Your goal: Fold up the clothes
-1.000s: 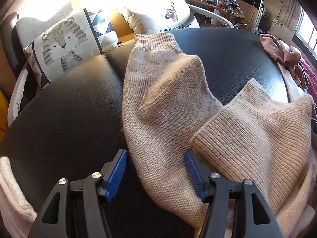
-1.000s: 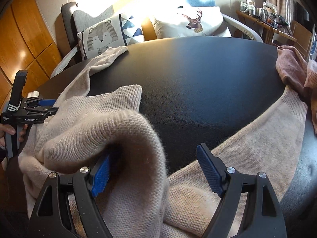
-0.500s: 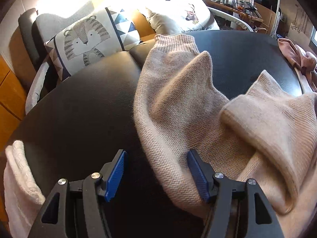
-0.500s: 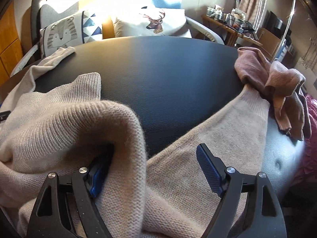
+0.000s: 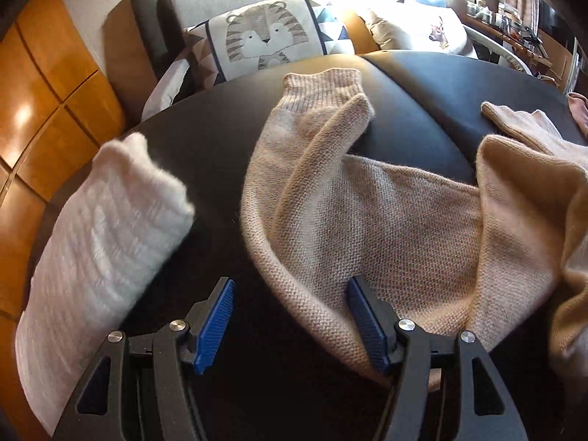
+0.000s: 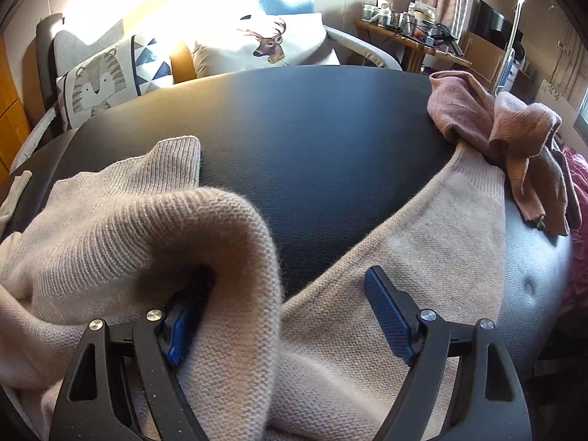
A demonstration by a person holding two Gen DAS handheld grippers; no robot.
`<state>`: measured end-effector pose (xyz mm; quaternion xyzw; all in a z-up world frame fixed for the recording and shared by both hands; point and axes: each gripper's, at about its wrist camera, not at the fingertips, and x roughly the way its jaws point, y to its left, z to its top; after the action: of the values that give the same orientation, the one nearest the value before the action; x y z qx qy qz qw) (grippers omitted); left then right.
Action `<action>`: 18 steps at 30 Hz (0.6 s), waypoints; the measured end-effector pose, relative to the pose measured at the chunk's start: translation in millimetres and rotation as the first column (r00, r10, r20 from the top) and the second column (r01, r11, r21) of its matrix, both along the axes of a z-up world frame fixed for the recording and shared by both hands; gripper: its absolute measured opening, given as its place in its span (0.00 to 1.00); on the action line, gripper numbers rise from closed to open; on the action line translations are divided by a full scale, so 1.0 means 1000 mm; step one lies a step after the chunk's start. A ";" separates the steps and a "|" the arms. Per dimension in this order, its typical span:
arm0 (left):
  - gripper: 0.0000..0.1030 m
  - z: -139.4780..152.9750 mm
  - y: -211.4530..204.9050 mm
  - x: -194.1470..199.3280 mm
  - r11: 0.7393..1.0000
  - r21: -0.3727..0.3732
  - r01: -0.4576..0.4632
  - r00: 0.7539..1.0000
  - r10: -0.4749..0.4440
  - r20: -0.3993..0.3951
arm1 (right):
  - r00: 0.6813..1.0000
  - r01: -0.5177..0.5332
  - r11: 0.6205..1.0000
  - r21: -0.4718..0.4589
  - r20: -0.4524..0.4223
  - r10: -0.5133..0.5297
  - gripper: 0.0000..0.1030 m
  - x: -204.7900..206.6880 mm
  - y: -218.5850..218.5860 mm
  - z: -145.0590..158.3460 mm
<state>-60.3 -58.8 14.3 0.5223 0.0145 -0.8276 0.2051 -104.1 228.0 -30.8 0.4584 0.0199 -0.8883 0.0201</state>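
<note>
A beige knit sweater (image 5: 367,213) lies crumpled on the black table (image 5: 205,147). One sleeve runs away from me to its ribbed cuff (image 5: 323,81). My left gripper (image 5: 290,316) is open, low over the table, with the sleeve's edge lying between its blue pads. In the right wrist view the sweater (image 6: 404,242) spreads both ways, its other sleeve reaching the far right. My right gripper (image 6: 290,312) is open, and a raised fold of the sweater (image 6: 228,228) drapes over and hides most of its left pad.
A folded white knit garment (image 5: 99,228) lies at the table's left edge. A pile of pink and brown clothes (image 6: 507,136) sits at the right edge. Chairs with a tiger cushion (image 5: 264,36) and a deer cushion (image 6: 268,44) stand behind the table (image 6: 312,128).
The left gripper has swung left, bringing the white folded garment into view. The right gripper has turned right toward the pink pile. Both stay open over the sweater.
</note>
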 end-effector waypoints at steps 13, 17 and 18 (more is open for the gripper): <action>0.64 -0.002 -0.038 0.093 0.992 -0.005 -0.128 0.990 0.128 0.063 | 0.988 -0.153 0.987 0.039 -0.002 0.153 0.81 0.012 -0.043 0.021; 0.62 0.012 -0.042 0.099 0.987 0.035 -0.158 0.987 0.156 0.041 | 0.988 -0.126 0.989 0.083 -0.078 0.132 0.81 0.025 -0.027 0.060; 0.62 0.019 -0.040 0.097 0.987 0.046 -0.153 0.988 0.153 0.013 | 0.987 -0.112 0.990 0.087 -0.107 0.121 0.81 0.024 -0.026 0.072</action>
<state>36.5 -99.0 32.8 0.5284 0.0730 -0.8063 0.2558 -79.7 202.1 41.4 0.4066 0.0835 -0.9083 0.0522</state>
